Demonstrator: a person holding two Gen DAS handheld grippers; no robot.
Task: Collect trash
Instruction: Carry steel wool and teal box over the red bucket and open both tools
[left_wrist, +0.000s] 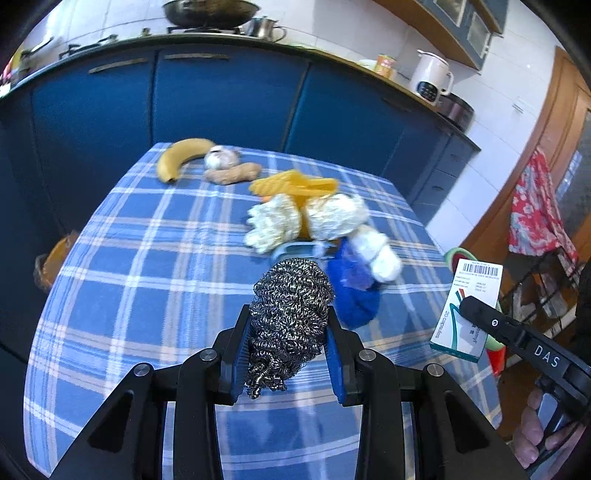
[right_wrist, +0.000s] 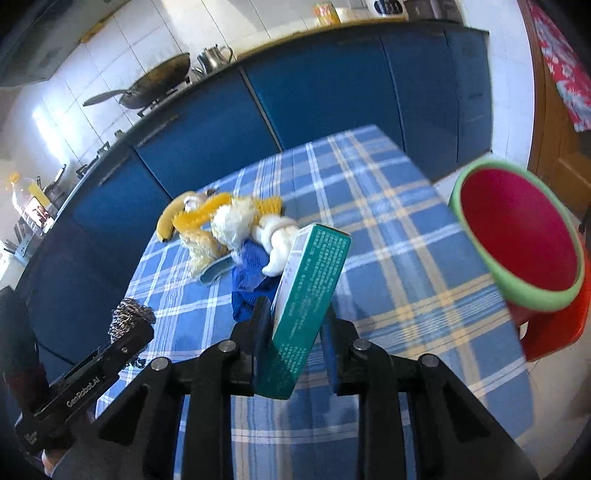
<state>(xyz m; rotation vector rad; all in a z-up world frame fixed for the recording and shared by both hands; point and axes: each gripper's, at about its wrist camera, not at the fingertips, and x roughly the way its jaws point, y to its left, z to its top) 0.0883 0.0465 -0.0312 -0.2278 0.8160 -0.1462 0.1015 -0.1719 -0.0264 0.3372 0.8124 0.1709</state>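
Note:
My left gripper (left_wrist: 289, 312) is shut on a ball of steel wool (left_wrist: 291, 291) and holds it above the blue checked tablecloth (left_wrist: 147, 258). The same steel wool (right_wrist: 129, 317) shows at the lower left of the right wrist view. My right gripper (right_wrist: 297, 308) is shut on a teal and white medicine box (right_wrist: 314, 280), tilted and lifted off the table. In the left wrist view that box (left_wrist: 476, 280) hangs past the table's right edge. A round bin (right_wrist: 517, 229) with a green rim and red inside stands beside the table, to the right of the box.
On the cloth lie a banana (left_wrist: 181, 155), a garlic bulb (left_wrist: 221, 157), a piece of ginger (left_wrist: 232, 173), yellow and white fluffy cloths (left_wrist: 295, 218) and a blue cloth (left_wrist: 354, 291). Blue cabinets (left_wrist: 221, 92) stand behind the table. A floral cloth (left_wrist: 535, 210) hangs at the right.

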